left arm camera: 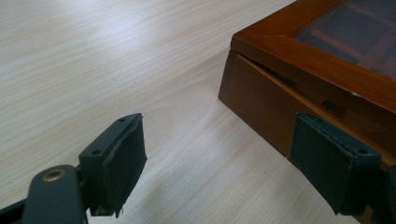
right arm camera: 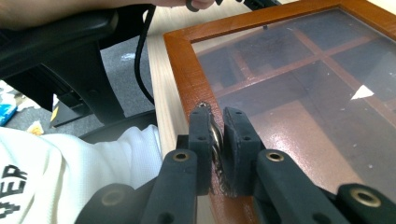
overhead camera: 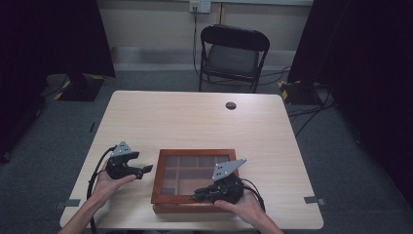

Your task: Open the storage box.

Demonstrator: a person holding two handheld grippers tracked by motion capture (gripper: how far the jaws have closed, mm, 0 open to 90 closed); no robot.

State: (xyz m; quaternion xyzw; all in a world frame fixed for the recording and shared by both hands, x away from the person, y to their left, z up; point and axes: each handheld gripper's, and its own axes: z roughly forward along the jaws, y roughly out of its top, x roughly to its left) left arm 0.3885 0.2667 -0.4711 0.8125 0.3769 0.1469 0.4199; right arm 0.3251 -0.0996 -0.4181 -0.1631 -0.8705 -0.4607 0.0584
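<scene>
A person seated at a pale wooden table (overhead camera: 195,117) works two hand-held grippers around a reddish-brown wooden box (overhead camera: 193,202) with a glass-panelled lid (right arm camera: 299,88), which lies at the near edge of the table in front of the person. Through the glass, wooden dividers split the inside into compartments.

The right gripper (overhead camera: 202,194) lies low over the near frame of the lid, pointing toward the person's left. In the right gripper view its jaws are pressed together on a small metal clasp (right arm camera: 215,140) at the front edge of the lid frame (the metal shows as a thin bright sliver between the black pads). The person's white sleeve (right arm camera: 70,172) shows below the table edge in that view.

The left gripper (overhead camera: 147,168) is held just left of the box, apart from it, its jaws standing wide with nothing between them. The left gripper view looks along those jaws at bare tabletop and the box's near left corner, where the lid sits slightly lifted off the base along a thin dark gap.

Behind the table stands a black folding chair (overhead camera: 234,56) on grey carpet.
</scene>
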